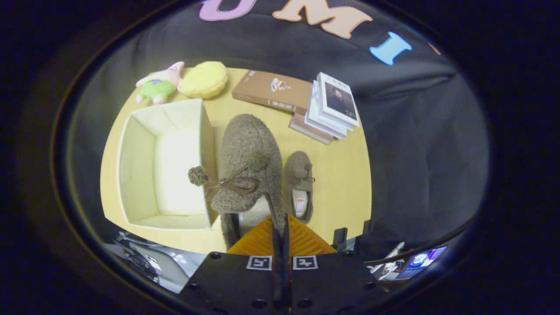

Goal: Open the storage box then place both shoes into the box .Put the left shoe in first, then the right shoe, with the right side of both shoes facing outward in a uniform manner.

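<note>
My gripper [280, 232] is shut on the rim of a fuzzy brown shoe [249, 166] and holds it up above the table, toe pointing away from me. The shoe has a brown bow and a pompom hanging toward the box. An open cream storage box [135, 166] stands just left of the held shoe, with nothing inside. The second brown shoe [300, 186] lies on the wooden table [341, 175] just right of the held one, toe also pointing away.
Beyond the shoes lie a brown book [271, 91] and a stack of books [332, 107]. A pink and green plush toy [158, 83] and a yellow round cushion [204, 79] sit behind the box. The table's near edge runs just below the box.
</note>
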Motion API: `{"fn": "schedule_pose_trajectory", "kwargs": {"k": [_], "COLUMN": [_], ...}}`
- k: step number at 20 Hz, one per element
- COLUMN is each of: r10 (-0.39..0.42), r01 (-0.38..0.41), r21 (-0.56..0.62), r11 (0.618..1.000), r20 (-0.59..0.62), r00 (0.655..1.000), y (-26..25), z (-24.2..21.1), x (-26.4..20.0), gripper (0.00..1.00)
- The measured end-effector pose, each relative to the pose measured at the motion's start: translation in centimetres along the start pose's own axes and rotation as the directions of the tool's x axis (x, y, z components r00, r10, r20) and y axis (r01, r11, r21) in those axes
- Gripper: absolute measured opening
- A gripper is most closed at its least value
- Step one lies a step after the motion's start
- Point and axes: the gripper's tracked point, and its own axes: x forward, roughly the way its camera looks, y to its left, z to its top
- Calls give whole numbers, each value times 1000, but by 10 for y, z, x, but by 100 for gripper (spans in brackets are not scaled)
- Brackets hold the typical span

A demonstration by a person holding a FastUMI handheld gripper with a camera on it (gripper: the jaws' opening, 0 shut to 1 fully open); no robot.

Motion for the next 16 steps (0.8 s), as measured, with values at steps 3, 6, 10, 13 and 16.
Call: {"fn": "schedule_pose_trajectory", "kwargs": {"k": [3,6,10,13,16], "r10": [53,133,166,173,204], "r01": [-52,-130,-164,-174,-211], "r21": [-24,-44,-78,-84,-87], "r11": [998,990,983,981,974], "r20": [61,66,27,-23,-78], "r00": [997,989,986,985,976], "y": [45,100,151,182,212], "z": [26,38,44,43,36], "x": [-23,-24,1,30,59], "gripper": [3,3,4,4,3]}}
